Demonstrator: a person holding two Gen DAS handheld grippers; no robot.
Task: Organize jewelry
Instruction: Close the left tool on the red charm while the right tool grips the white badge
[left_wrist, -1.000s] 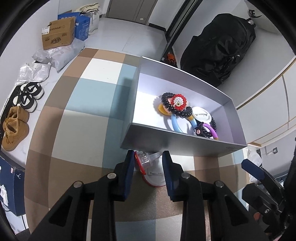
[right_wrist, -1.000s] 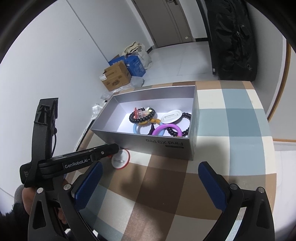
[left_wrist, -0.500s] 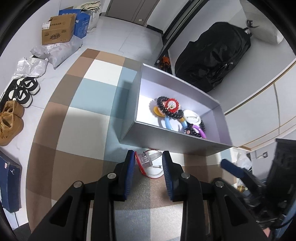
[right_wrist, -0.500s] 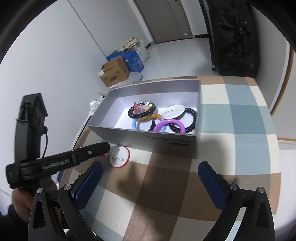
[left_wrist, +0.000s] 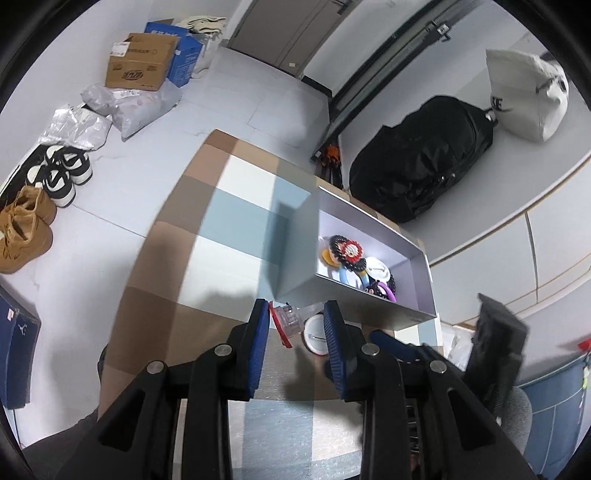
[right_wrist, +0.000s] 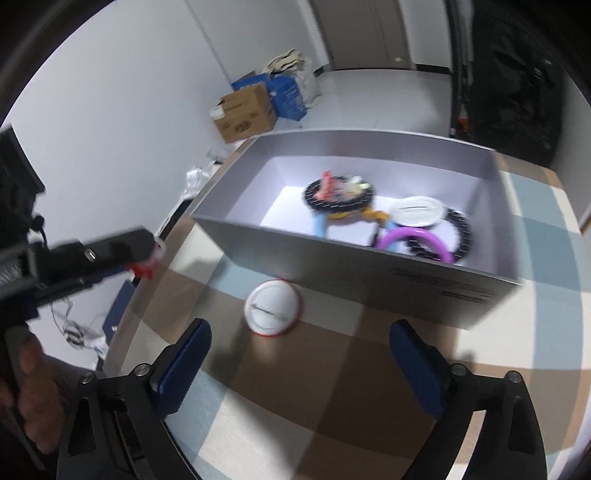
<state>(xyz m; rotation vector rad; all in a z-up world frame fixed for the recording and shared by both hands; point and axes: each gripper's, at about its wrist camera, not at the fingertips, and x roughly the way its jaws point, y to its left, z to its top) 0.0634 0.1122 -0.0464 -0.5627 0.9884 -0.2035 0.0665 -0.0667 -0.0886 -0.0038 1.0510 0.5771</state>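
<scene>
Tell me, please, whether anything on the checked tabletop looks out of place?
Yes: one round white badge with a red rim lies alone on the cloth just outside the open grey cardboard box, while the bracelets and a similar white badge sit inside. Nothing looks spilled or broken.

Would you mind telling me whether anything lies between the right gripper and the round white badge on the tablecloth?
Nothing visible does: the round white badge lies on bare tablecloth ahead of the right gripper, whose empty jaws are closing.
</scene>
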